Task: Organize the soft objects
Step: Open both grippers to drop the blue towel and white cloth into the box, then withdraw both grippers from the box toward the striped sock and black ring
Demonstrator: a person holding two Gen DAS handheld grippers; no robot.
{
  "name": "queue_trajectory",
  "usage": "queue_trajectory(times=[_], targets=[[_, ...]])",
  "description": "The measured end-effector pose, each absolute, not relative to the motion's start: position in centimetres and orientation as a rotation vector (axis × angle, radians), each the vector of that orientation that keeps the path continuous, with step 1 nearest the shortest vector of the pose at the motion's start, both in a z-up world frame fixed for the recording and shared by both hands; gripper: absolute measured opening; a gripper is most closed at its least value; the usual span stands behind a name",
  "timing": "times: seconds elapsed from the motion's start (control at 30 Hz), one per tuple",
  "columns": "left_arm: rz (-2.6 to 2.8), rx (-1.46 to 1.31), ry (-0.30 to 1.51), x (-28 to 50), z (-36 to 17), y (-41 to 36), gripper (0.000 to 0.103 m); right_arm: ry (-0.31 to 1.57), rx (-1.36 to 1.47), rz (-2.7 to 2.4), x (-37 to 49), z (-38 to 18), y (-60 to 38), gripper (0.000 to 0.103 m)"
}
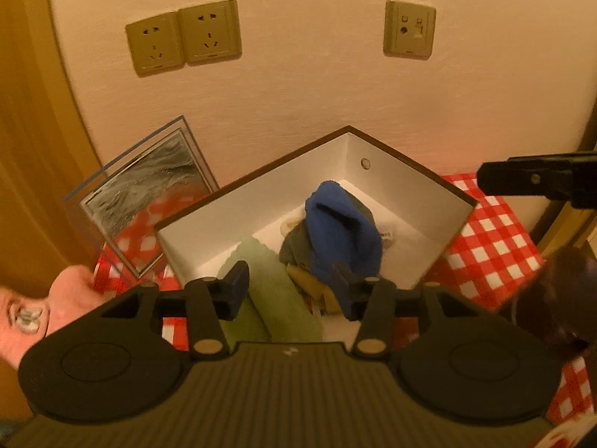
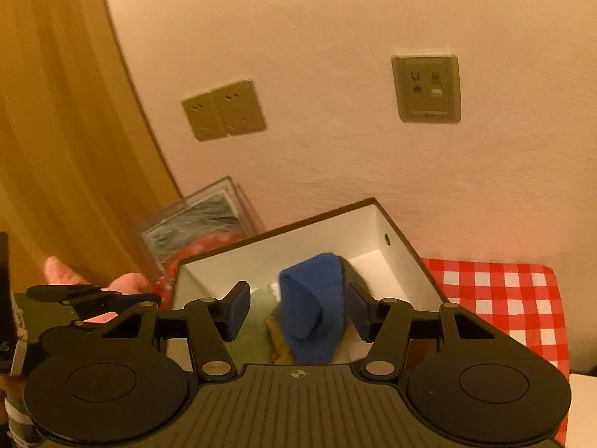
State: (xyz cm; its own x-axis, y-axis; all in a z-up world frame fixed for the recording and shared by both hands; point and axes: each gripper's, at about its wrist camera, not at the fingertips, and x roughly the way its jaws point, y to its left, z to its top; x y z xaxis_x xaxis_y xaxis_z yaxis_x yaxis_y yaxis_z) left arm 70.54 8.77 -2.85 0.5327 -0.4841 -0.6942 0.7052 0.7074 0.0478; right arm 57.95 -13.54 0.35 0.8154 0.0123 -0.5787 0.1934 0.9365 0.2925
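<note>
An open box [image 1: 257, 201] with white inner walls and a dark rim sits on a red-checked cloth against the wall. Inside lie a blue cloth [image 1: 343, 227] on top, a grey cloth [image 1: 294, 248], a yellow cloth [image 1: 311, 283] and a pale green cloth [image 1: 276, 283]. My left gripper [image 1: 291, 283] is open and empty, held above the box's near corner. My right gripper [image 2: 296, 304] is open and empty just above the box [image 2: 261, 257], with the blue cloth [image 2: 311, 306] between and below its fingers. One right finger shows in the left wrist view [image 1: 537, 179].
A clear-framed picture [image 1: 149, 194] leans on the wall left of the box. A pink soft toy [image 1: 59, 298] lies at the far left. The red-checked cloth [image 1: 492, 246] spreads to the right. Wall sockets [image 1: 183, 37] sit above. A wooden frame [image 1: 33, 112] stands at left.
</note>
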Motion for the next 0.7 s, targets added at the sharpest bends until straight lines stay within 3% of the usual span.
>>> queue_trajectory(times=[0.7], targets=[[-0.688, 0.311, 0.759, 58.2, -2.5, 16.9, 0.047, 0.595, 0.408, -0.113, 43.4, 0.9, -5.5, 0.058]])
